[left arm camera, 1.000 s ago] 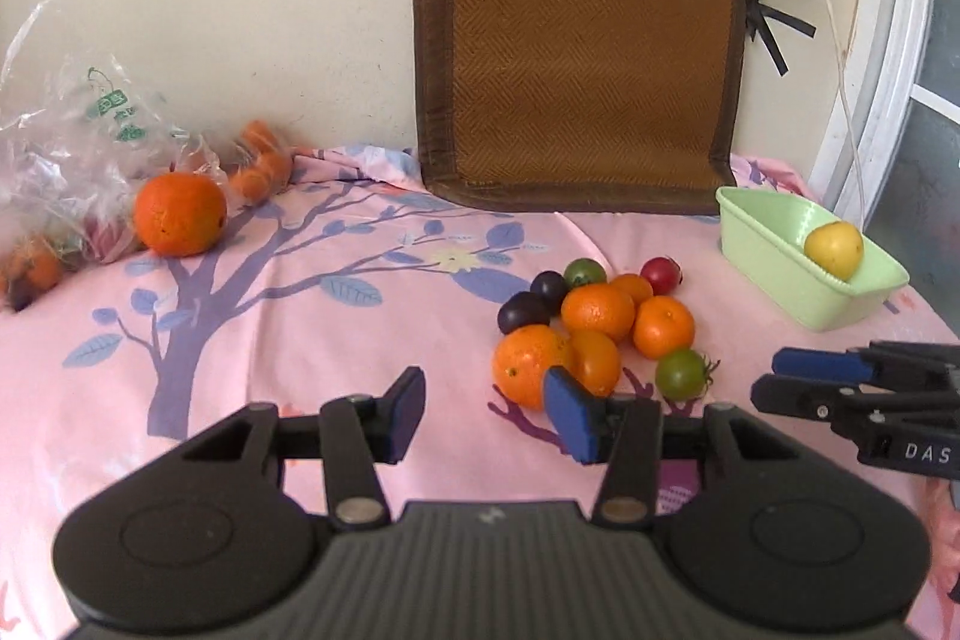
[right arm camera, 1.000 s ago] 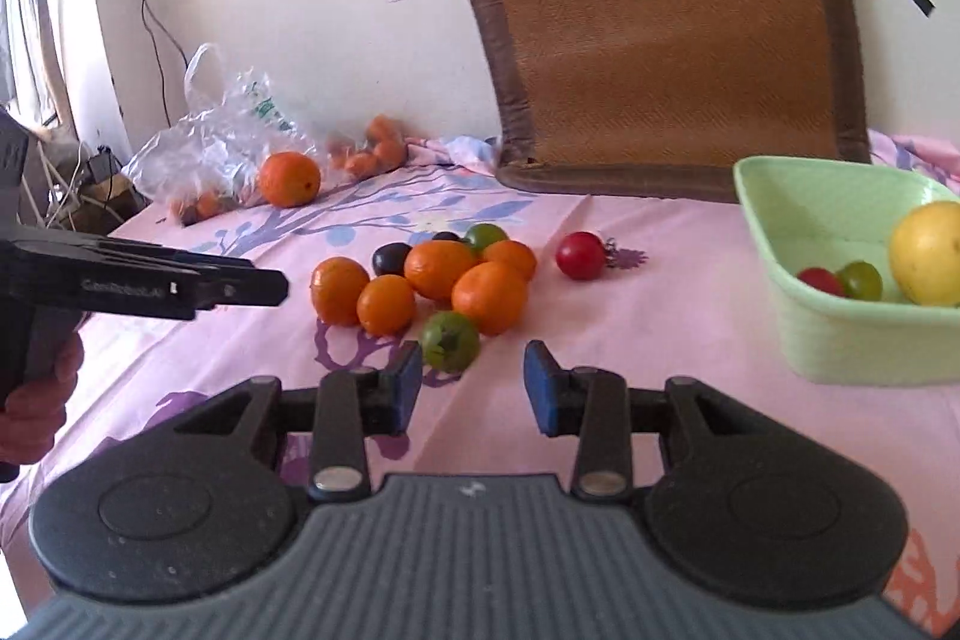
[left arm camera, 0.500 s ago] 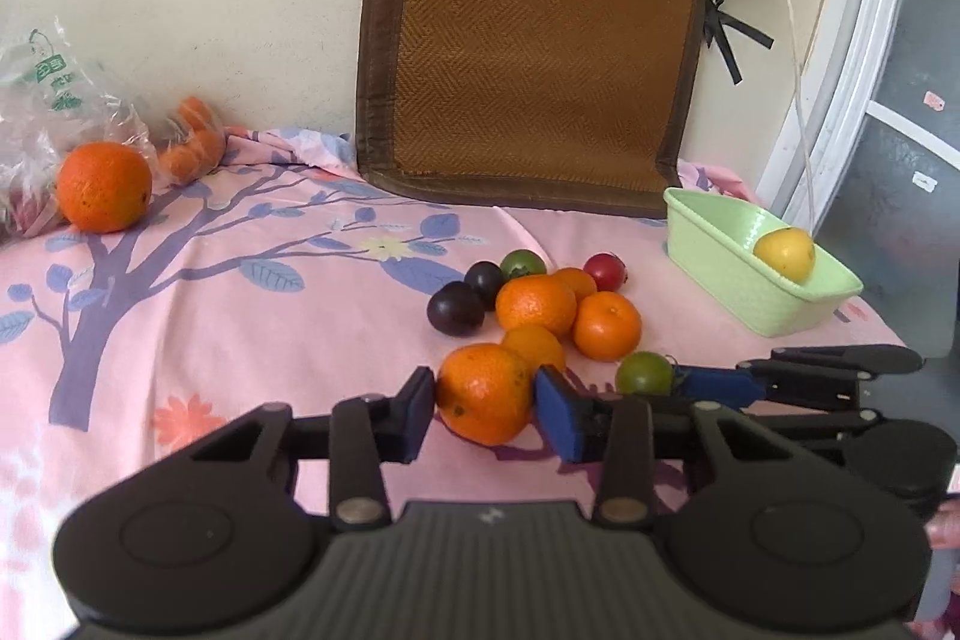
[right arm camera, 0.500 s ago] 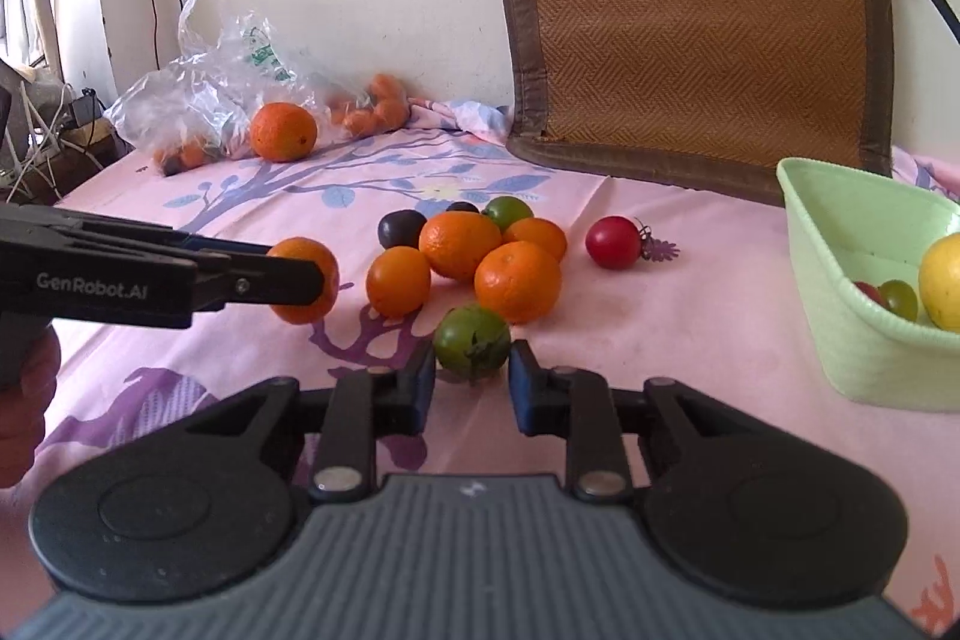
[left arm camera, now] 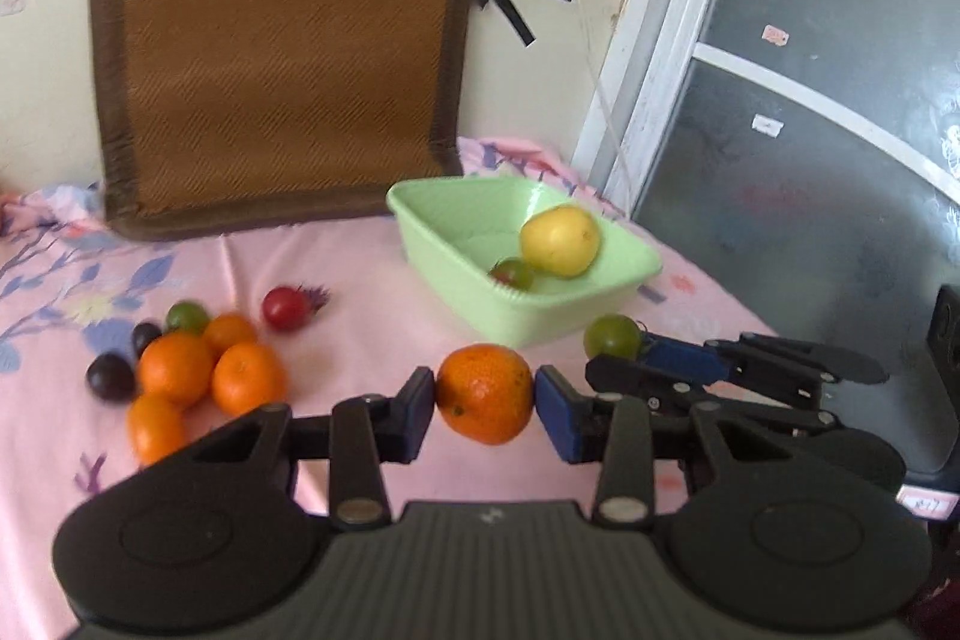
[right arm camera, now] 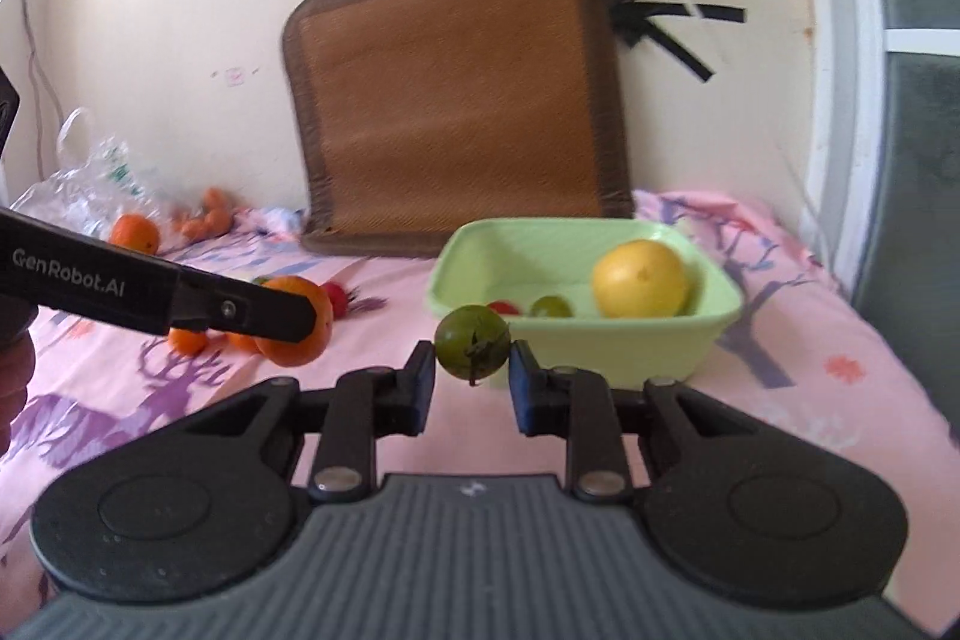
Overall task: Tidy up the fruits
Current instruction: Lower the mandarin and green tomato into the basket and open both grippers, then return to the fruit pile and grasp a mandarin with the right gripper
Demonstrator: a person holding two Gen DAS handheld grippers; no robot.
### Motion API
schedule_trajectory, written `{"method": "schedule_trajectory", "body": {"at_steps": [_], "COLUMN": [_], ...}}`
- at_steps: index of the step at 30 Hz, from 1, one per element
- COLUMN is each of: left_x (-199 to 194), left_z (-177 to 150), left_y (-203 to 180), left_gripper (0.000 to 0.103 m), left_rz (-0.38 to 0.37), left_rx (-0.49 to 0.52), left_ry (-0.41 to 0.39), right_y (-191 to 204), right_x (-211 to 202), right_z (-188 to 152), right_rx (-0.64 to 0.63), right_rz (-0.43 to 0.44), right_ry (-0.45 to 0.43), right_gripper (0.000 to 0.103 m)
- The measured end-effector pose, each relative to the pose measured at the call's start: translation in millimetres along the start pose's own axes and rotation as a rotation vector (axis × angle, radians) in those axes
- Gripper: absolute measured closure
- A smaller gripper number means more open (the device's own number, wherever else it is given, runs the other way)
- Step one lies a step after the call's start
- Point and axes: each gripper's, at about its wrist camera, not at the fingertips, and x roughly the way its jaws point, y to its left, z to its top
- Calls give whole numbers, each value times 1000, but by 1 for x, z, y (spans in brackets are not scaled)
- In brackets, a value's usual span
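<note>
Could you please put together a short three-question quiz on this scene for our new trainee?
1. Which fruit does the left gripper hold?
A. a yellow fruit
B. an orange
C. a dark plum

2. True or false: the green basin has no fruit in it.

3. Fill the gap: the right gripper is shut on a ____ tomato.

Key
1. B: the orange sits between the blue pads.
2. False: a yellow fruit, a small green fruit and a small red fruit lie in it.
3. green
</note>
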Motion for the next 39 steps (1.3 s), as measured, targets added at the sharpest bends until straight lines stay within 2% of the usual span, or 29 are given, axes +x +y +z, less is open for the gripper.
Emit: {"method": "schedule_trajectory", "body": {"at_steps": [2, 6, 11, 13, 14, 15, 17, 19, 21, 25, 27, 29, 30, 31, 33, 34, 36, 39], "left_x": [18, 68, 118, 130, 133, 135, 135, 127, 106, 32, -4, -32, -44, -54, -68, -71, -75, -74], "left_z": [22, 55, 65, 64, 62, 61, 59, 59, 58, 41, 24, 4, -7, -18, -39, -47, -61, -69], "left_y": [-9, -23, -19, -17, -17, -17, -17, -16, -13, 10, 27, 45, 55, 64, 80, 85, 92, 92], "left_gripper": [66, 65, 65, 65, 65, 64, 61, 61, 62, 61, 61, 61, 61, 61, 61, 61, 61, 61], "left_rz": [6, 26, 82, 93, 100, 108, 116, 110, 93, 89, 139, 228, 289, 340, 423, 460, 531, 554], "left_rx": [17, 45, 29, 23, 23, 26, 28, 9, -18, -70, -80, -81, -85, -94, -113, -113, -100, -93], "left_ry": [-23, -21, 45, 68, 71, 70, 67, 57, 12, -96, -122, -125, -115, -96, -63, -48, -22, -16], "right_y": [-18, -41, -46, -46, -46, -46, -48, -49, -52, -53, -44, -32, -26, -19, -6, 2, 16, 37], "right_x": [6, 31, 46, 46, 46, 45, 41, 36, 31, 14, 1, -10, -13, -14, -9, -5, 5, 21], "right_z": [8, 10, 6, 4, 4, 3, 3, 3, 3, 3, 2, 0, -1, -1, 0, 0, -2, -7], "right_rx": [9, 16, -2, 1, 3, 6, 15, 33, 56, 111, 114, 112, 119, 129, 151, 167, 199, 239], "right_rz": [-50, -106, -138, -141, -139, -136, -128, -127, -123, -104, -83, -65, -46, -16, 66, 104, 149, 178], "right_ry": [-31, -20, -33, -45, -50, -55, -71, -102, -119, -155, -192, -226, -234, -222, -173, -139, -74, 33], "right_gripper": [74, 74, 73, 67, 58, 54, 54, 54, 54, 55, 55, 54, 51, 46, 16, 11, 10, 10]}}
